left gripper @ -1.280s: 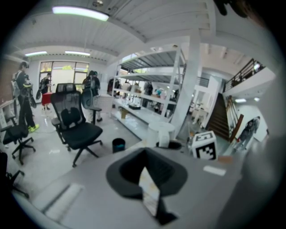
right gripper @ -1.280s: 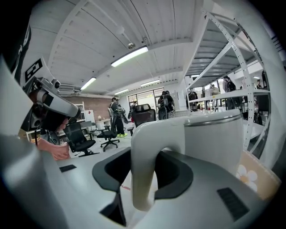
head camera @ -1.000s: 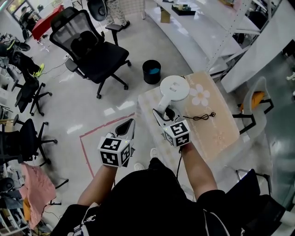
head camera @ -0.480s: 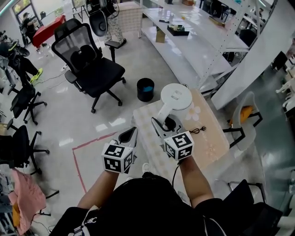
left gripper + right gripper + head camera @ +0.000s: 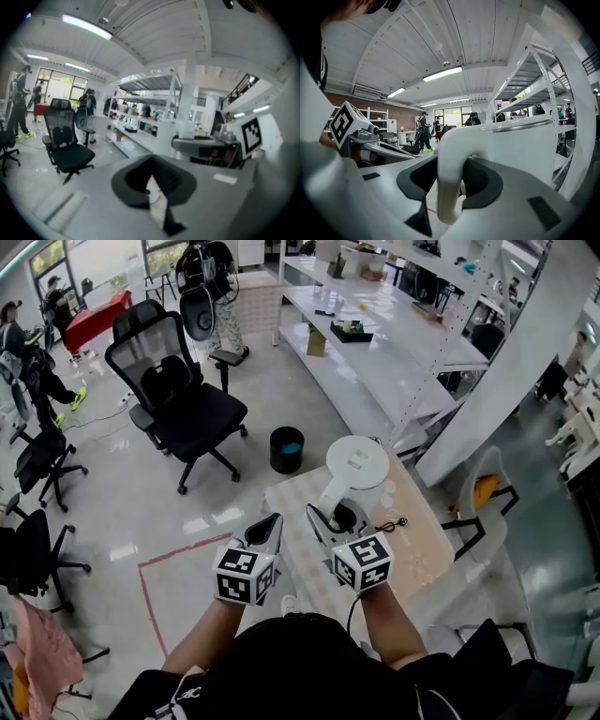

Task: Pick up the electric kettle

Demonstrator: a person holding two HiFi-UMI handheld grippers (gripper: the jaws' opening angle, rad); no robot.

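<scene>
The white electric kettle (image 5: 357, 462) hangs above the cloth-covered table (image 5: 417, 554), its round lid facing up. My right gripper (image 5: 330, 514) is shut on its curved white handle (image 5: 449, 187), which fills the gap between the dark pads; the kettle's body (image 5: 536, 150) rises just beyond the jaws. My left gripper (image 5: 266, 525) hovers to the left of the kettle over the table's left edge, jaws together with only a thin slit, holding nothing. In the left gripper view (image 5: 154, 206) a strip of beige cloth shows through that slit.
A thin black cable (image 5: 390, 523) lies on the beige flowered cloth. A black bin (image 5: 287, 449) and a black office chair (image 5: 183, 399) stand on the floor beyond. Red tape (image 5: 150, 563) marks the floor at left. A white chair (image 5: 483, 502) and metal shelving (image 5: 450, 343) are on the right.
Both grippers have risen, the right one more, carrying the kettle up by its handle. The head view now takes in more of the room beyond the table.
</scene>
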